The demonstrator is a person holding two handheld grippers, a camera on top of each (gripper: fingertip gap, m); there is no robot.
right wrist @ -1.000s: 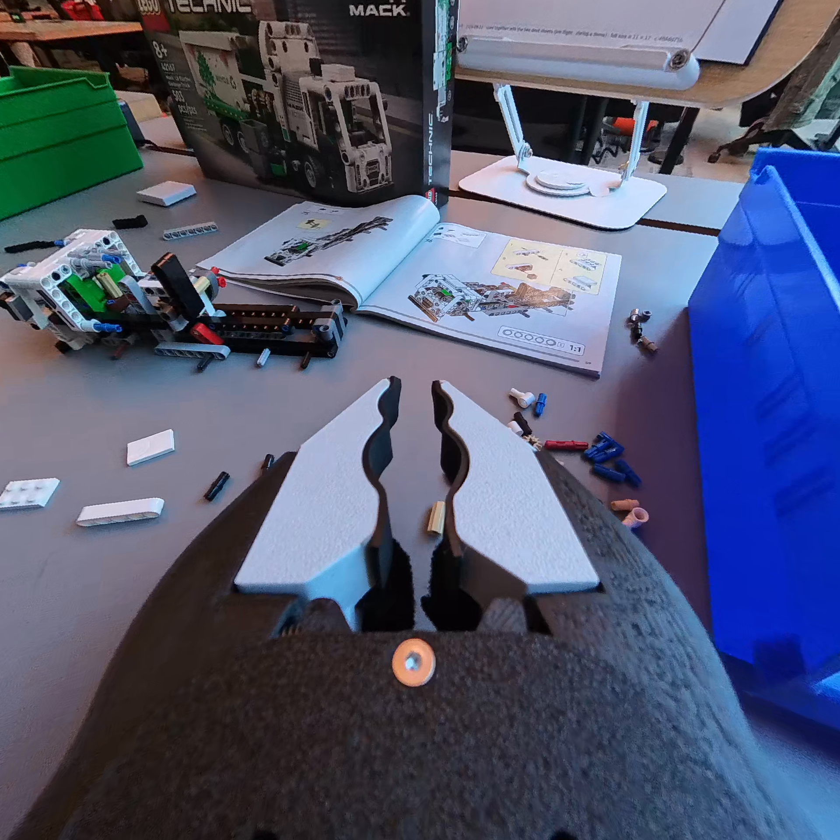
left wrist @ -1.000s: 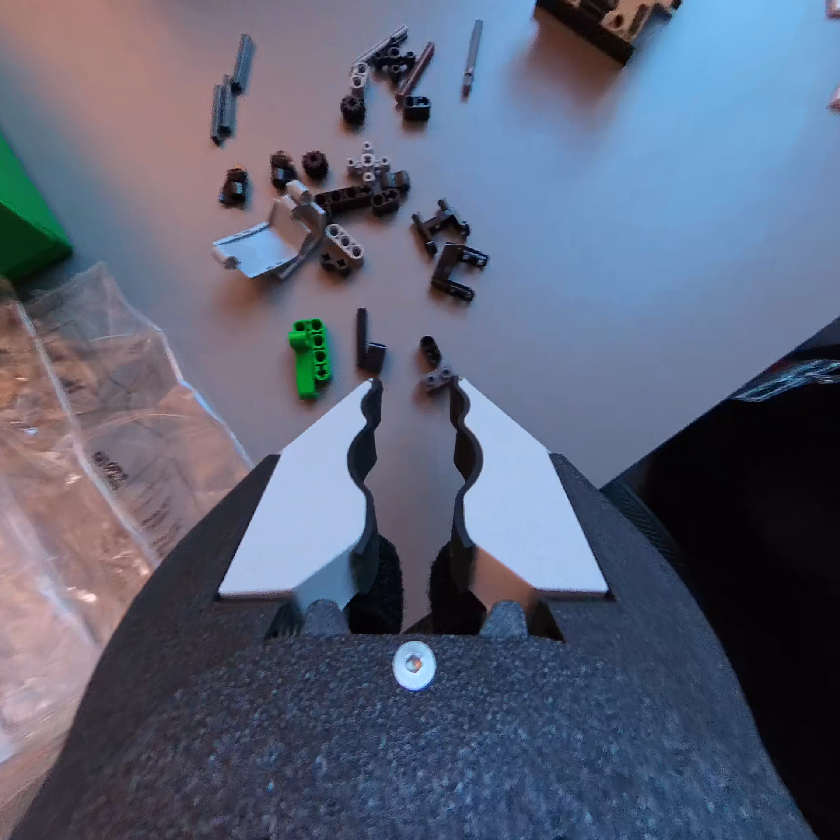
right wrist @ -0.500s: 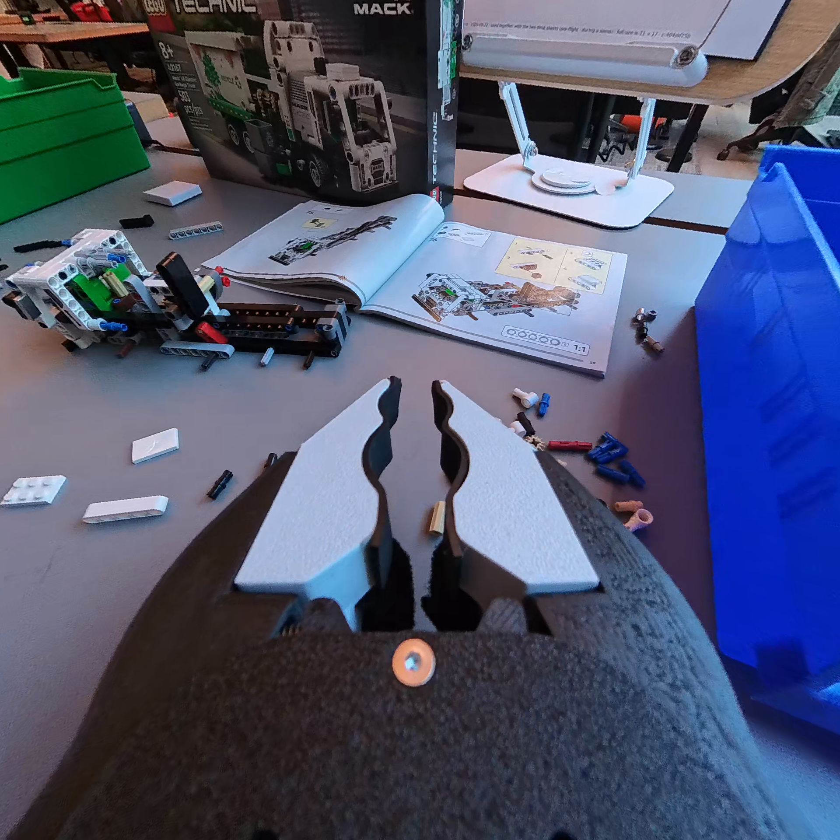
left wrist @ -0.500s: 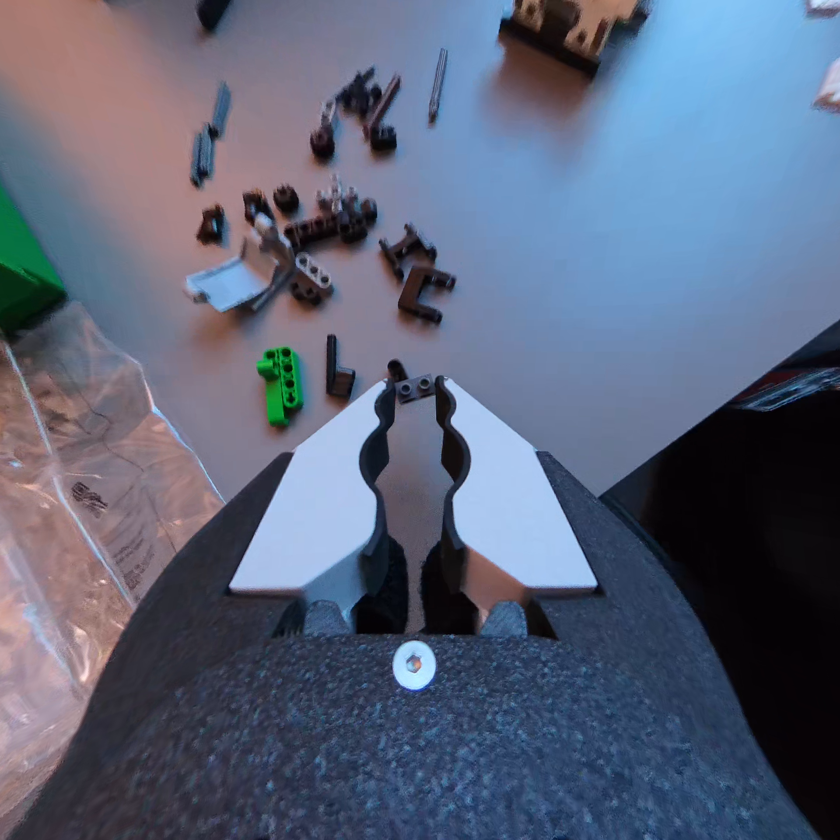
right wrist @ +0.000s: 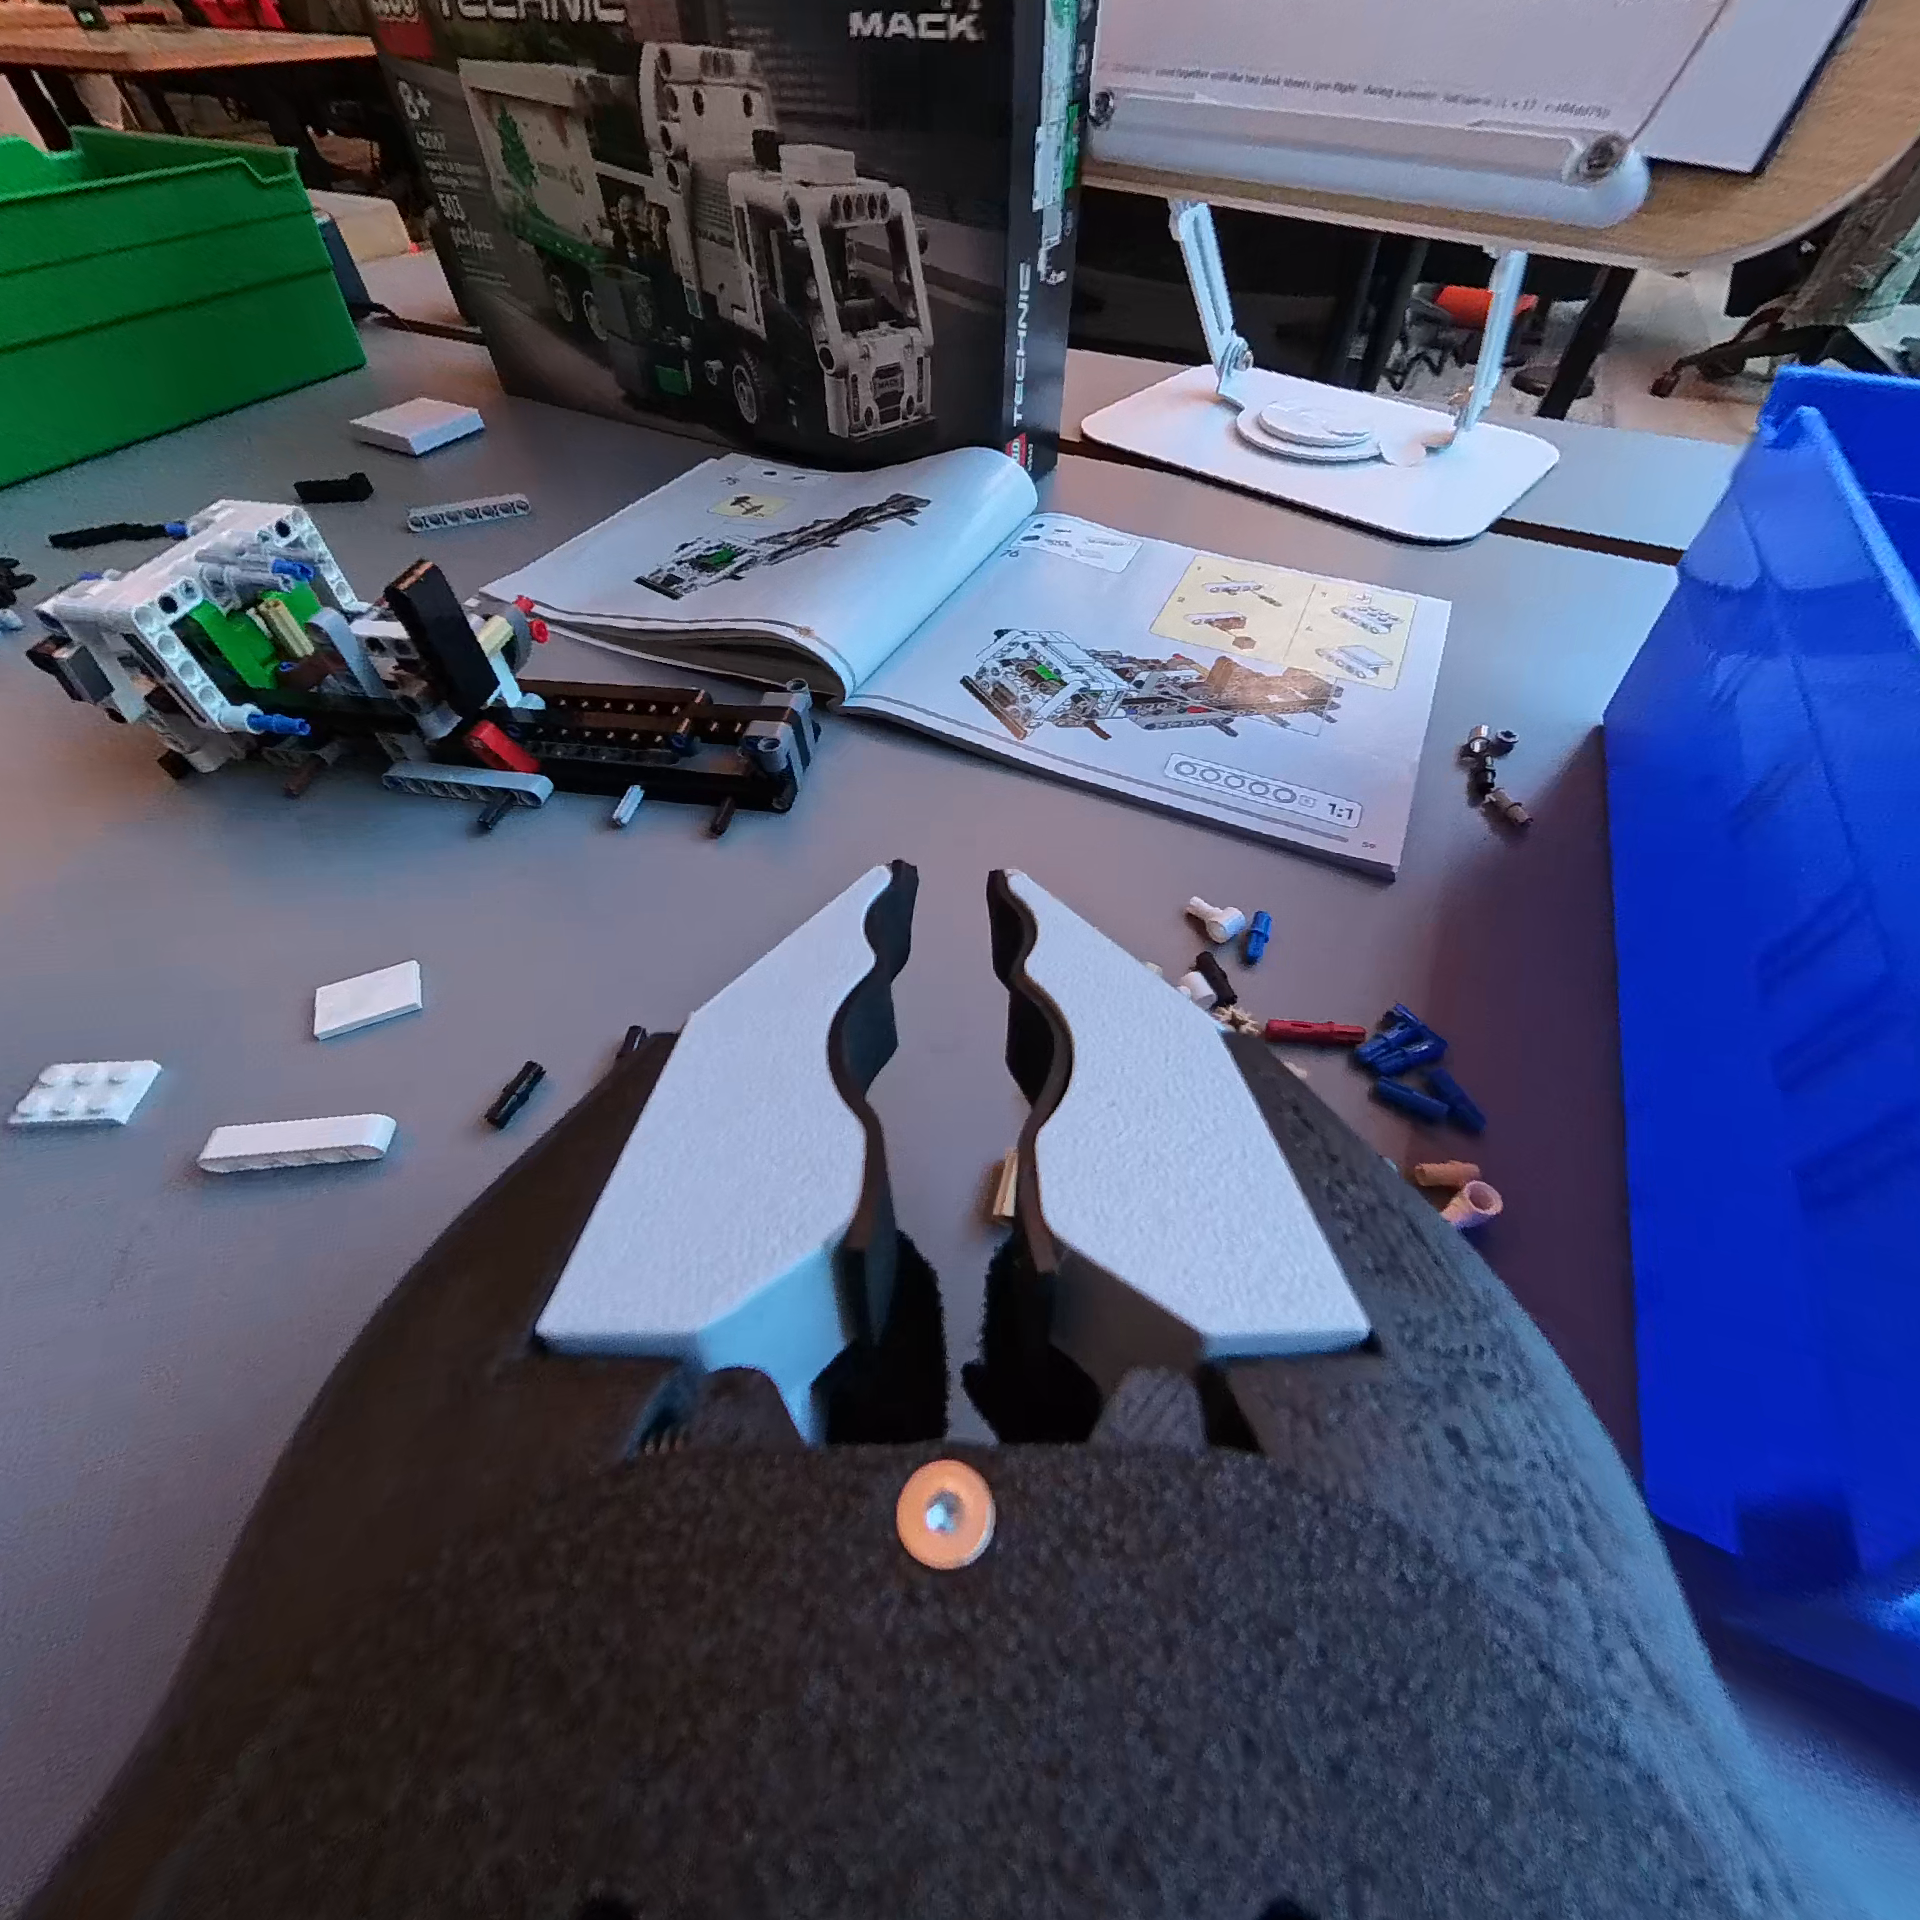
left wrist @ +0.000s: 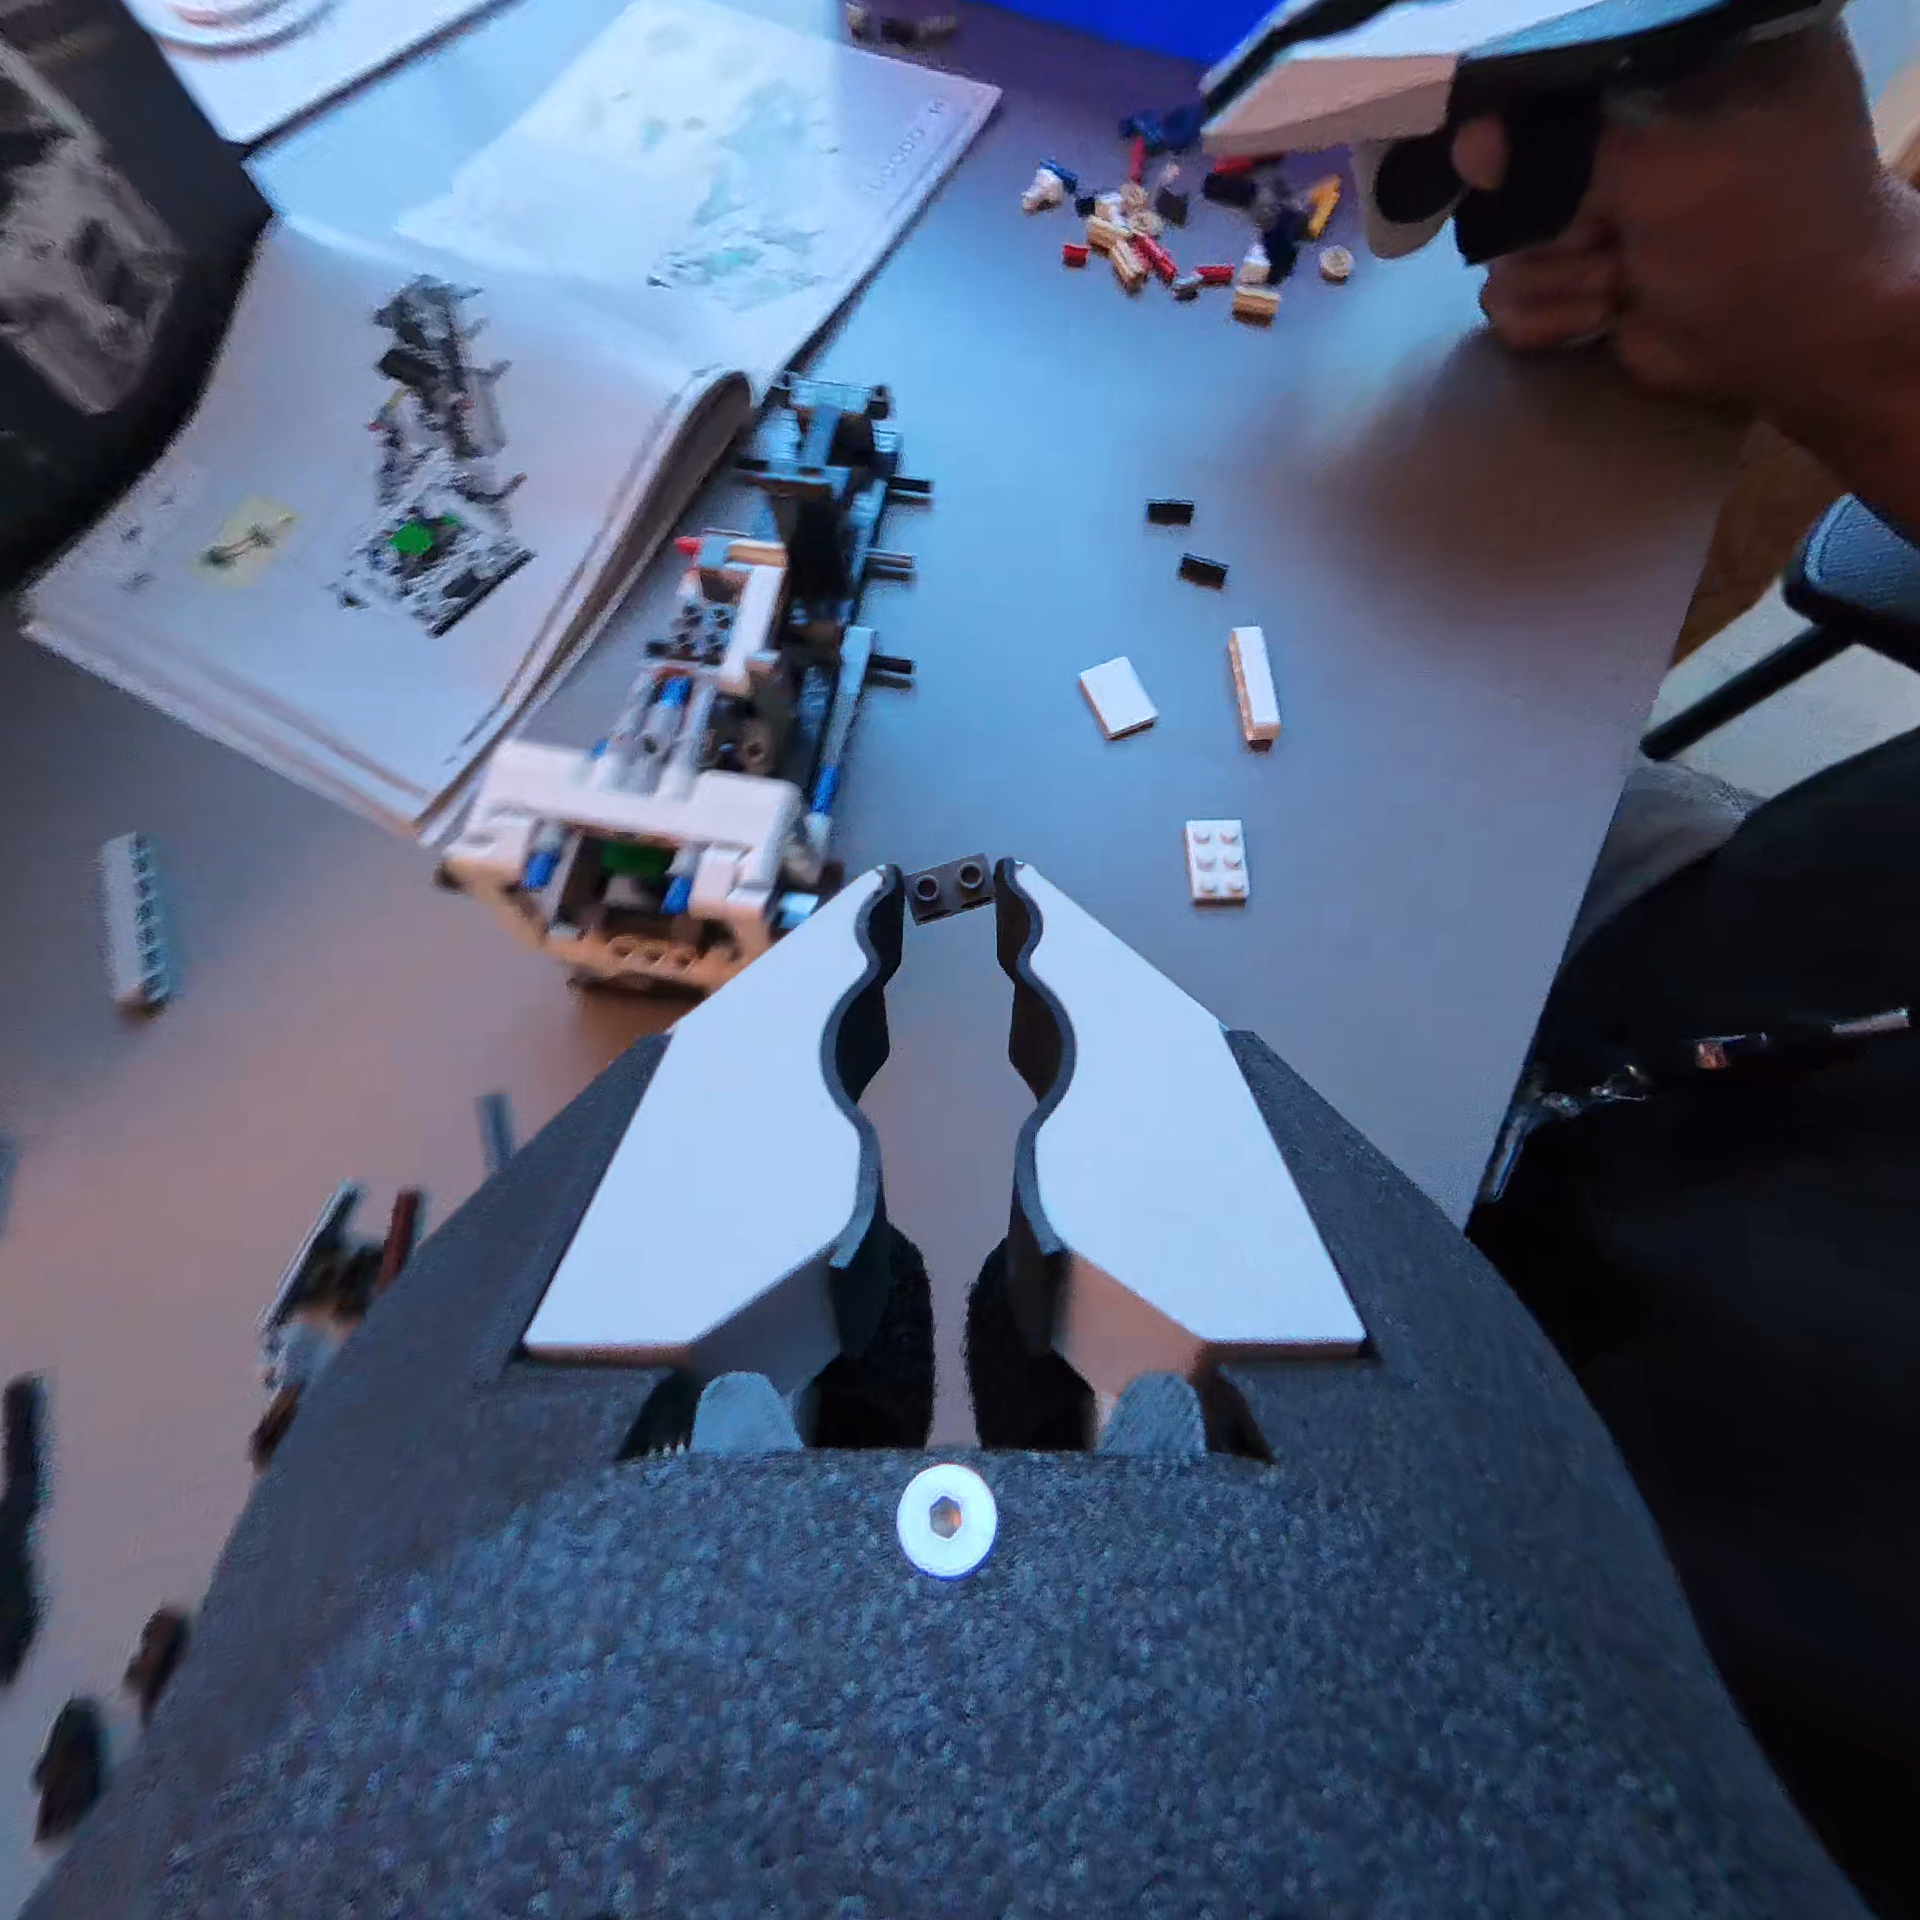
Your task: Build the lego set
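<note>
Lego truck chassis (left wrist: pixel 707 717) lies at ten o'clock of the left gripper (left wrist: pixel 948 894), which pinches a small dark two-hole piece (left wrist: pixel 950 888). Right gripper (right wrist: pixel 951 883) hovers, jaws slightly parted, holding nothing.

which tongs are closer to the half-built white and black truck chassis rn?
Left. The left tongs, holding a small dark two-hole piece, sit just off the white cab end of the half-built truck chassis. The right tongs hover empty, farther back near the loose pins.
</note>
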